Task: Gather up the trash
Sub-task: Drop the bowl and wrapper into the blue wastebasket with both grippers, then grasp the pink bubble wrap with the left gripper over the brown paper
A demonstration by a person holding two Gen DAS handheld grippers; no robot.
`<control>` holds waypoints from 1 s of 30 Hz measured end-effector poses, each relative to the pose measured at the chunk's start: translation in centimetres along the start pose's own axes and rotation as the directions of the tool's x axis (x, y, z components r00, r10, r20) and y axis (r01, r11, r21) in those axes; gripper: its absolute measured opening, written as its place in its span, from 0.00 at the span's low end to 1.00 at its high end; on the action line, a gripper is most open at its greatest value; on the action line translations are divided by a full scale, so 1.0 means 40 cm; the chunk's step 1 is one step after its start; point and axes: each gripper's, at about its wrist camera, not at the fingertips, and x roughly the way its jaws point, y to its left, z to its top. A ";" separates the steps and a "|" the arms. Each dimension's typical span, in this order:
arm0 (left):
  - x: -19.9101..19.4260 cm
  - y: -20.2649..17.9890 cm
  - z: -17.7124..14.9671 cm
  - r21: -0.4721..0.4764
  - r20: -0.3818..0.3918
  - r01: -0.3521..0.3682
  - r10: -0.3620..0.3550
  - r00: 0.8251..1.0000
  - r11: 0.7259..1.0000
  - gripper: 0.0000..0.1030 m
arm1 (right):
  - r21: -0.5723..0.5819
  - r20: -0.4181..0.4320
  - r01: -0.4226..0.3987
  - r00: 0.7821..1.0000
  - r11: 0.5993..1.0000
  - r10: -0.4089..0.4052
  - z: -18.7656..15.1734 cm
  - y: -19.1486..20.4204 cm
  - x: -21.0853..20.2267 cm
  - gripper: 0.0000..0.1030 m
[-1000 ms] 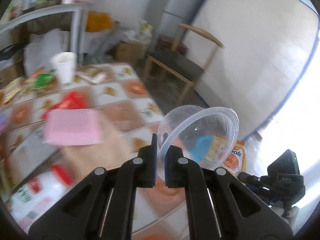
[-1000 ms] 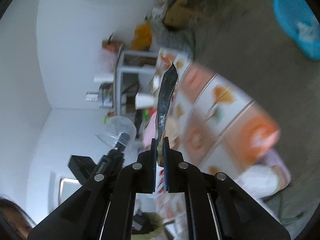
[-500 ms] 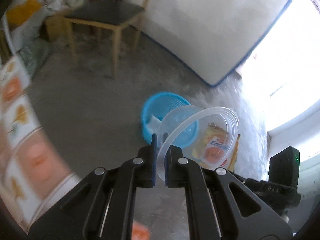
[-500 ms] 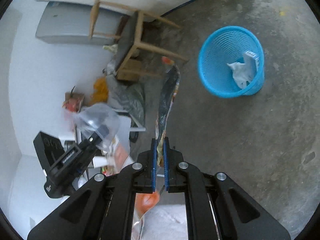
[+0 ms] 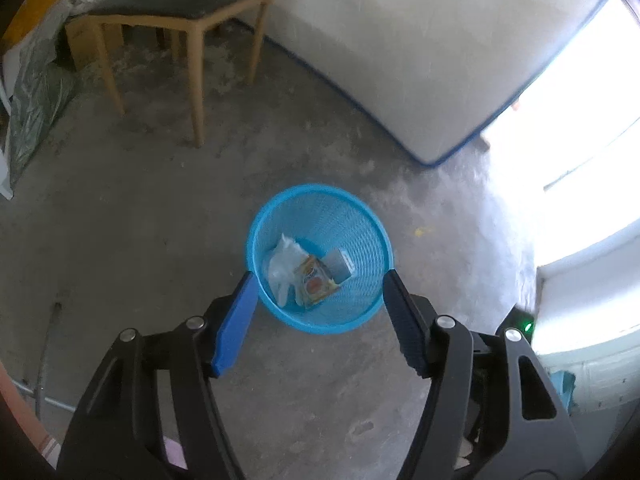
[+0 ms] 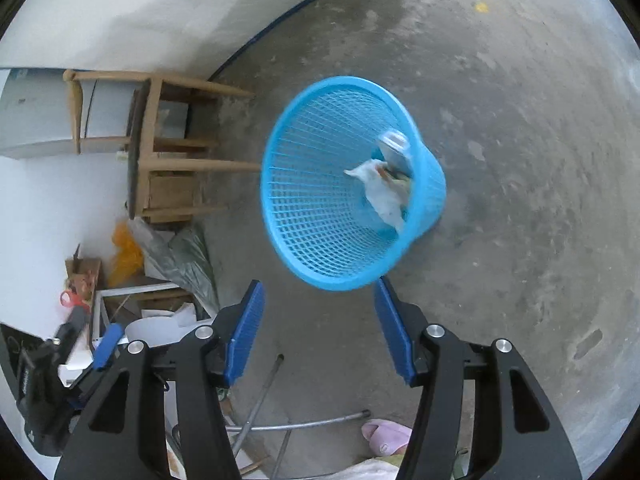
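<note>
A blue mesh waste basket (image 5: pixel 362 216) stands on the concrete floor; it also shows in the right wrist view (image 6: pixel 312 184). Inside lie a white plastic bag (image 5: pixel 282 266), an orange snack packet (image 5: pixel 316 280) and a clear lidded item (image 5: pixel 340 266). The same trash shows in the right wrist view as a white bag (image 6: pixel 382 194) and a clear item (image 6: pixel 396 150). My left gripper (image 5: pixel 318 280) is open and empty above the basket. My right gripper (image 6: pixel 318 286) is open and empty, just short of the basket's rim.
A wooden chair (image 5: pixel 176 4) stands near the white wall; it also shows in the right wrist view (image 6: pixel 156 144). Bags and cardboard (image 6: pixel 168 256) lie by the wall. Metal rods (image 6: pixel 272 424) and a pink slipper (image 6: pixel 386 434) lie on the floor.
Both grippers have opened. The clear plastic container has left my left gripper and the snack packet has left my right one; the packet now lies in the basket. Both grippers came closer to the basket.
</note>
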 end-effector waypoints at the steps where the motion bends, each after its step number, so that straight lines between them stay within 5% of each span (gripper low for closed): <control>1: -0.017 0.010 -0.004 -0.002 0.017 0.002 -0.002 1.000 1.000 0.61 | 0.004 0.005 -0.002 1.000 1.000 0.002 -0.008 -0.013 -0.002 0.54; 8: -0.152 0.036 -0.029 0.018 0.114 0.021 -0.023 0.993 1.000 0.61 | -0.052 0.033 -0.033 0.999 0.998 0.035 -0.057 -0.019 -0.073 0.54; 15: -0.410 0.056 -0.170 0.056 0.269 0.075 -0.087 0.959 0.996 0.66 | -0.250 0.022 -0.076 0.996 0.965 0.084 -0.164 0.088 -0.198 0.60; 21: -0.626 0.137 -0.300 0.006 0.408 0.026 -0.026 0.913 1.000 0.72 | -0.403 -0.028 -0.130 0.991 0.906 0.130 -0.279 0.226 -0.284 0.61; 30: -0.877 0.354 -0.531 -0.206 0.558 -0.053 0.162 0.814 0.977 0.73 | -0.551 -0.189 -0.250 0.967 0.797 0.172 -0.468 0.444 -0.290 0.62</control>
